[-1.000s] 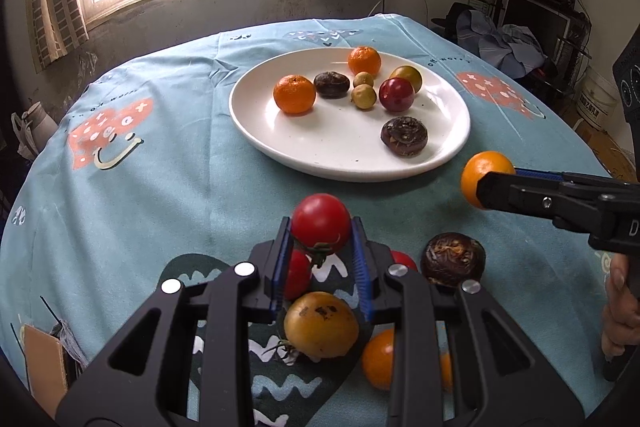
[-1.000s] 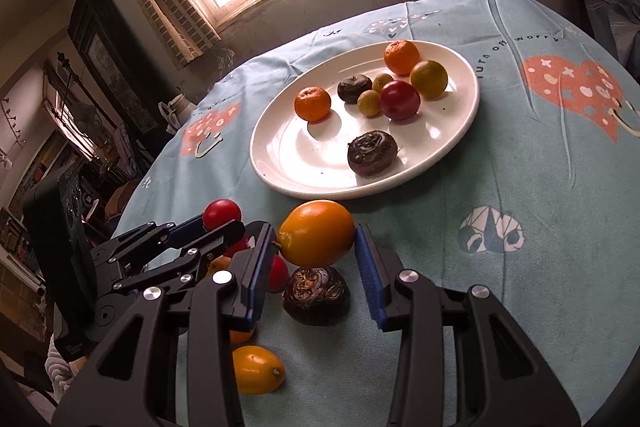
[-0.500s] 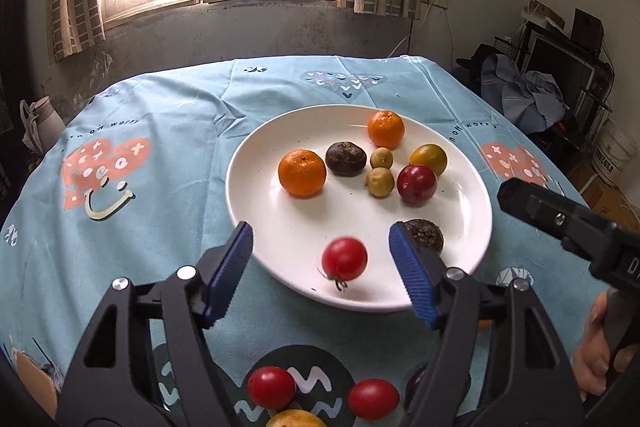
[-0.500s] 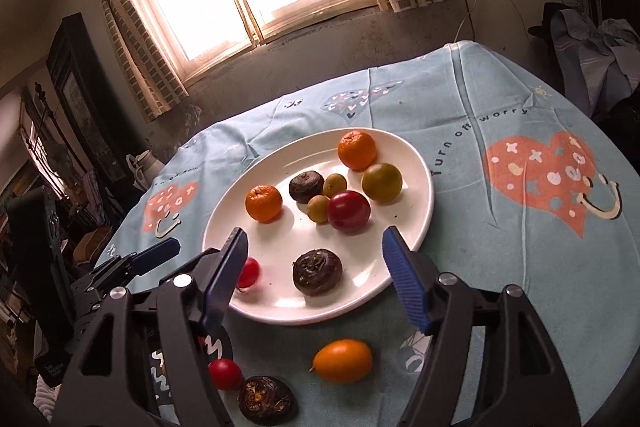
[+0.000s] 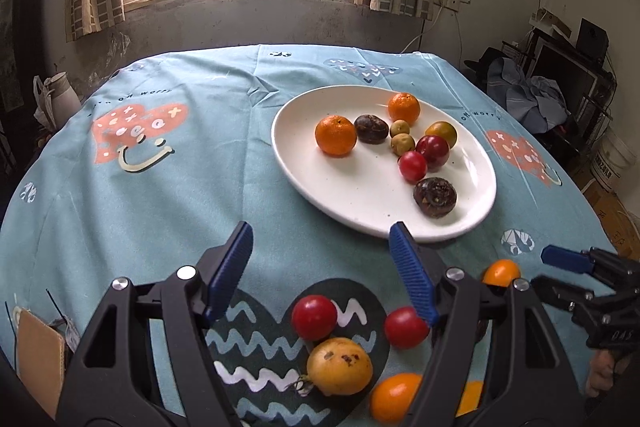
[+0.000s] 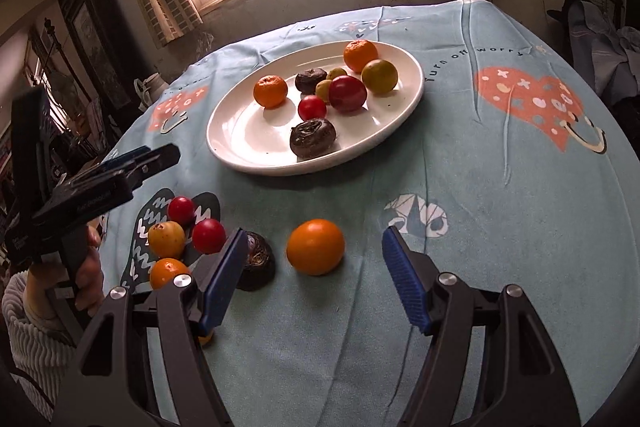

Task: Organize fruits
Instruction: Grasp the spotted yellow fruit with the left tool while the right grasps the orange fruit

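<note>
A white plate point(image 5: 352, 187) point(image 6: 248, 131) holds several fruits: mandarins, dark passion fruits and a small red tomato point(image 5: 412, 166) point(image 6: 312, 107). My left gripper point(image 5: 320, 241) point(image 6: 158, 155) is open and empty, hovering short of the plate's near rim. Below it on the cloth lie two red tomatoes point(image 5: 314, 317), a spotted yellow fruit point(image 5: 340, 366) and an orange one point(image 5: 394, 397). My right gripper point(image 6: 314, 233) point(image 5: 552, 273) is open too. A smooth orange fruit point(image 6: 316, 251) point(image 5: 500, 273) rests on the cloth between its fingers, and neither pad touches it.
A dark passion fruit point(image 6: 256, 259) lies by my right gripper's left finger. The round table wears a teal cloth point(image 5: 168, 195) and its edge drops off all around. A person's hand in a knit sleeve point(image 6: 28, 307) holds the left gripper. Furniture and clothes crowd the right wall.
The left gripper let go of its red tomato, which now sits among the plate's fruit. The right gripper let go of the orange fruit, which landed on the cloth. Both grippers have pulled back.
</note>
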Tool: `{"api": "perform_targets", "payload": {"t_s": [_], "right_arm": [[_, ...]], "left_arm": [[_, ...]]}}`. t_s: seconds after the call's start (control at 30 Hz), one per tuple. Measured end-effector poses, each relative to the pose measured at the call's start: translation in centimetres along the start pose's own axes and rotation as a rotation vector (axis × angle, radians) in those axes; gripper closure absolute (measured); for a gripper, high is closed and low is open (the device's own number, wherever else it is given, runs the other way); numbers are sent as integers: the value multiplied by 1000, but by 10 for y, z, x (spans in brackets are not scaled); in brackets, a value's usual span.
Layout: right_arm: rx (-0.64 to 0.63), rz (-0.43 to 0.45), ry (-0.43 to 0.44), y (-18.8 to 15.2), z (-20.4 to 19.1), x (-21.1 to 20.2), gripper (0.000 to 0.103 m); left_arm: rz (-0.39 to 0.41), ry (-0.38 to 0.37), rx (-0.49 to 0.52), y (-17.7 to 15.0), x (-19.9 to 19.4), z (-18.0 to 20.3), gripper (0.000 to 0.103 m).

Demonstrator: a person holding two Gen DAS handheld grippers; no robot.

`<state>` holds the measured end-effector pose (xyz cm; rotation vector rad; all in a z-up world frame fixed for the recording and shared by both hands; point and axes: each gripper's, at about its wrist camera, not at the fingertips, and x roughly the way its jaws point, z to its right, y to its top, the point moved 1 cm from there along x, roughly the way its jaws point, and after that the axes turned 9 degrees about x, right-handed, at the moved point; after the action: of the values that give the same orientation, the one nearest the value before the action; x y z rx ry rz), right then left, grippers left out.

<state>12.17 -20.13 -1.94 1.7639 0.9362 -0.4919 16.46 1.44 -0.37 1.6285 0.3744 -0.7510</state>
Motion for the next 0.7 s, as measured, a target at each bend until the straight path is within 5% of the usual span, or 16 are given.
{"api": "perform_targets", "payload": {"t_s": [0.17, 0.5, 0.63, 0.7], "right_arm": [[8, 14, -2, -1, -1, 0, 33], [14, -4, -27, -3, 1, 5, 33], [5, -9, -27, -5, -1, 7, 33], [5, -9, -27, -5, -2, 8, 33]], "left_arm": [[-23, 62, 49, -29, -17, -2, 24], [-92, 9, 135, -51, -9, 16, 24], [-109, -16, 110, -53, -4, 12, 31], [-121, -57, 88, -55, -2, 10, 44]]}}
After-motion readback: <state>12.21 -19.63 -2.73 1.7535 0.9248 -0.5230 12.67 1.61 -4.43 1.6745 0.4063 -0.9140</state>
